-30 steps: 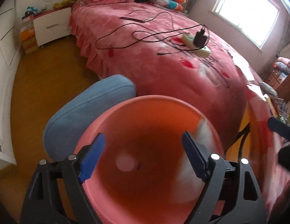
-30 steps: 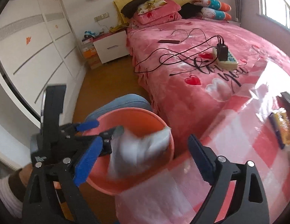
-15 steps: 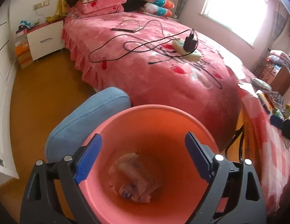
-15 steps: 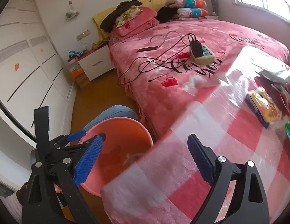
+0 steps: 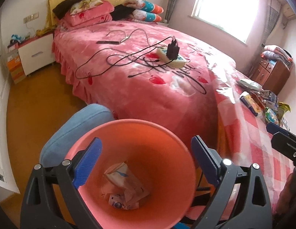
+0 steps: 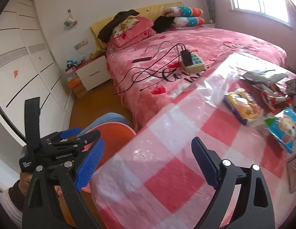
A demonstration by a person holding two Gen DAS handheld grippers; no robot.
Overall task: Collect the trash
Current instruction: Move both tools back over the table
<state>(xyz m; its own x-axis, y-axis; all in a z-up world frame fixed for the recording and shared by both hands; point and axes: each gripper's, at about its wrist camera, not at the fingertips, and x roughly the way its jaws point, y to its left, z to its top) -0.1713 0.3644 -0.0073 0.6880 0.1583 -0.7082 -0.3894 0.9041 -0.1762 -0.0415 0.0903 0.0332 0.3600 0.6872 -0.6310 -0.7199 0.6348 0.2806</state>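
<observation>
— So where's the trash now?

— Down in the pink bin [image 5: 129, 152], a crumpled white packet [image 5: 121, 175] lying slantwise on the bottom with small wrappers [image 5: 119, 203] beside it. More snack packets [image 6: 243, 105] lie flat on the checked tablecloth [image 6: 176, 162], well ahead of the right gripper [image 6: 148, 164].

— And the claws?

— The left gripper [image 5: 146, 158] hangs above the bin's mouth, jaws opening, nothing between them. The right one is spread wide over the table's near corner, empty.

— Any room?

— The bin sits tight between the blue chair [image 5: 75, 126], the bed [image 5: 148, 87] and the table edge; bare cloth lies before the packets.
</observation>
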